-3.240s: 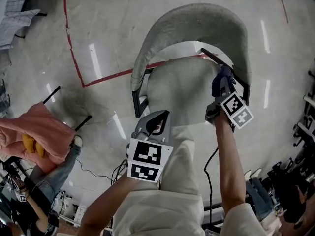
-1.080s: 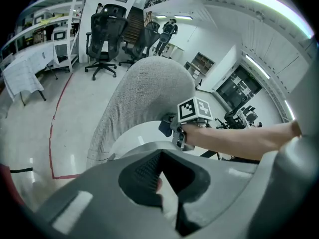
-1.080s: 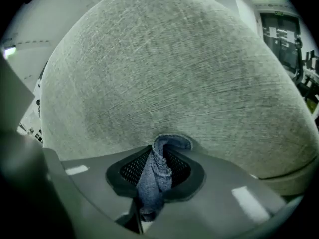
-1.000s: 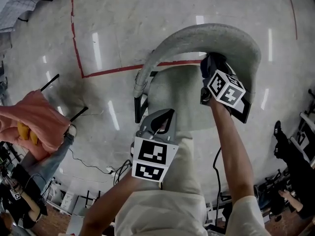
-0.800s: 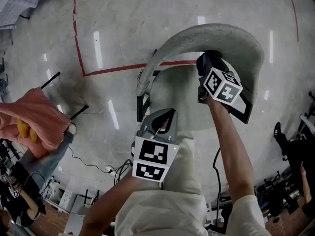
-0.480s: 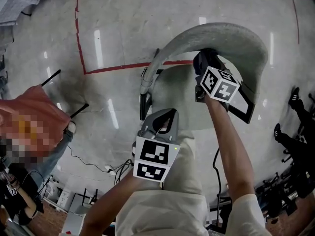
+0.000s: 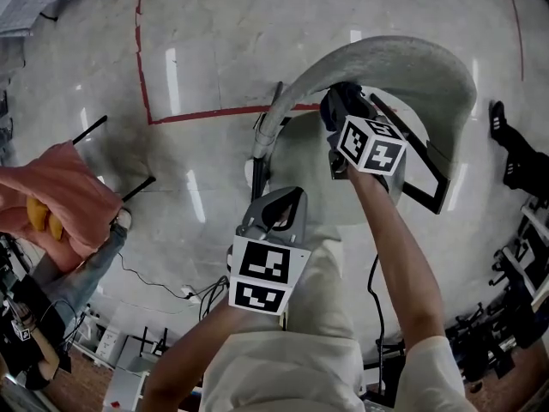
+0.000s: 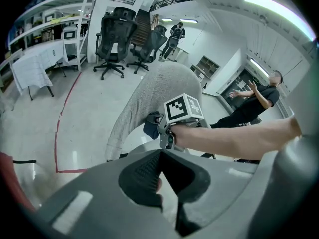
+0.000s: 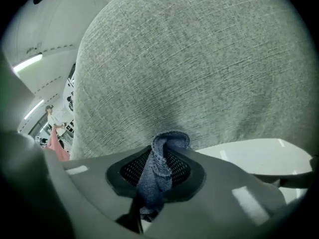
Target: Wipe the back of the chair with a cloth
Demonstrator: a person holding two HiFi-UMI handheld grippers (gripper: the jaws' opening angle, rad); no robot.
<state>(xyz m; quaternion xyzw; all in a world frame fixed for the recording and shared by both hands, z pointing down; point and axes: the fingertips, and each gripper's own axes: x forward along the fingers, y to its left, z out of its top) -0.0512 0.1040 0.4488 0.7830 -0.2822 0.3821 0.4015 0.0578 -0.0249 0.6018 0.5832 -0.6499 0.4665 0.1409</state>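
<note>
Looking down in the head view, the right gripper [image 7: 340, 114] pinches a dark blue cloth [image 7: 336, 99]. The cloth's bunched end, just beyond the jaw tips, meets the inner face of the grey chair back [image 7: 420, 67]. The left gripper [image 7: 287, 202] hangs by the front of the seat [image 7: 300, 157], well short of that back.

Left gripper view: the jaws are pressed together with nothing between them, and the chair back rises far ahead of them.

Right gripper view: both pads [image 9: 132, 171] clamp the cloth, and its fold pokes out ahead of the tips against the grey fabric.

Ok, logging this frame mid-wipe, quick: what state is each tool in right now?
Left tool: closed, holding nothing.
Right tool: closed on the blue cloth, which is against the chair back.
</note>
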